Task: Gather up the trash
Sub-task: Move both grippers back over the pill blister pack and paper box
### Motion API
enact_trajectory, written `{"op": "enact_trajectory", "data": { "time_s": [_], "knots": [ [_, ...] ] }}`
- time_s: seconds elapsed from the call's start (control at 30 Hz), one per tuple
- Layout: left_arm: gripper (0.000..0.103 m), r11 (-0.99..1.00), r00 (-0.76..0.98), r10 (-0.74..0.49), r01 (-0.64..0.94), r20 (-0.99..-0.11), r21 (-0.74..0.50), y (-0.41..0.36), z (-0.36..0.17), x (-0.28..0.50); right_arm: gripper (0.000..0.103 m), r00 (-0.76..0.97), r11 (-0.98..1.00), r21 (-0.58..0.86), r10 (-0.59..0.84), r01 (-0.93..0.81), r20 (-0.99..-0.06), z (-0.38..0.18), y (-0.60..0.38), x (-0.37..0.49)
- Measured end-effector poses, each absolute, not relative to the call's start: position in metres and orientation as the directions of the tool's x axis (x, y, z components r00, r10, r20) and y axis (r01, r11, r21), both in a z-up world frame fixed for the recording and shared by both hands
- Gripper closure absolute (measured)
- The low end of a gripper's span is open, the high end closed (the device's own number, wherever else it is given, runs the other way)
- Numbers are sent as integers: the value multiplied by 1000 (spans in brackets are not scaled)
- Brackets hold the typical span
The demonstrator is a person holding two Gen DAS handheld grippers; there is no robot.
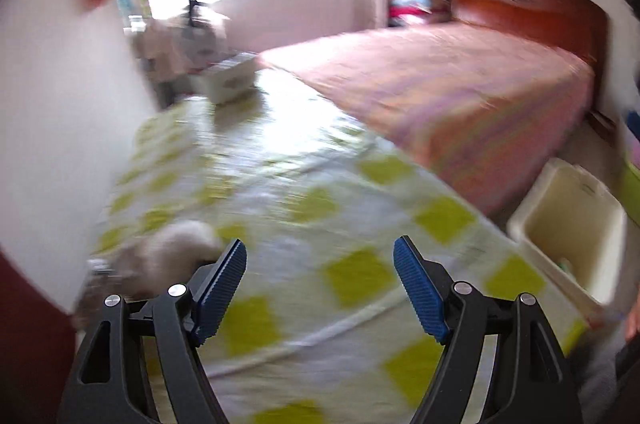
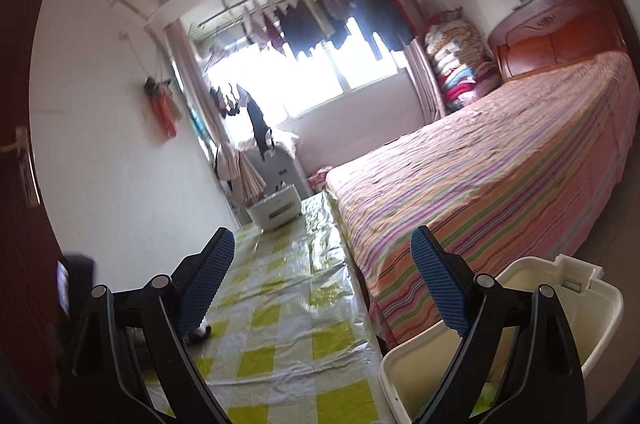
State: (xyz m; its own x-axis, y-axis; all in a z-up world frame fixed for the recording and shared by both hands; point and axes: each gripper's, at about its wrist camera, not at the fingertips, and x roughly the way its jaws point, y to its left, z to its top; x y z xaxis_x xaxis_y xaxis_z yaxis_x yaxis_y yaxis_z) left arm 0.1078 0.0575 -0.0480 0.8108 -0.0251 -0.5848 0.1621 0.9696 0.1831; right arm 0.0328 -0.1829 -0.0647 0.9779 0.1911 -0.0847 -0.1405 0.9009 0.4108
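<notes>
**Left wrist view: both grippers empty over the checkered floor**

Left gripper (image 1: 320, 254) hangs with fingers spread, nothing between them, above the green-and-white floor sheet (image 1: 280, 224). A pale crumpled lump (image 1: 176, 248) (too blurred to identify) lies just beside its left finger. Right gripper (image 2: 322, 248) is likewise spread wide and empty, the cream bin (image 2: 580, 308) beside the striped bed (image 2: 500, 160).

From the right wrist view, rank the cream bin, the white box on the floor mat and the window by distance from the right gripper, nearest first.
1. Cream bin: right beside the right gripper, low on its right, at the foot of the bed.
2. White box: ahead, at the far end of the checked floor mat.
3. Window: on the far wall, behind the hanging clothes.
</notes>
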Motion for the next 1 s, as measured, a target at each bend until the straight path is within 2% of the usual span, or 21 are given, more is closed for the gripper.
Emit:
{"op": "enact_trajectory", "data": {
  "time_s": [0.23, 0.4, 0.47, 0.57, 0.77, 1.0],
  "knots": [
    [29, 955, 840, 259, -148, -476, 259, 152, -25, 104, 15, 958, 923, 342, 241, -176, -157, -77, -150, 46],
    [29, 929, 772, 370, -290, -517, 232, 215, -30, 108, 15, 945, 931, 283, 282, -229, -164, -73, -119, 49],
    [29, 895, 729, 445, -352, -519, 273, 236, -35, 111, 15, 939, 929, 279, 298, -243, -174, -75, -108, 52],
    [29, 871, 692, 491, -379, -529, 313, 255, -43, 116, 15, 925, 919, 292, 327, -263, -196, -79, -96, 57],
    [29, 880, 654, 476, -355, -588, 317, 279, -56, 126, 15, 914, 918, 287, 341, -273, -220, -80, -86, 59],
    [29, 952, 669, 293, -268, -683, 146, 292, -59, 132, 15, 904, 913, 297, 354, -278, -242, -81, -87, 60]
  ]
}}
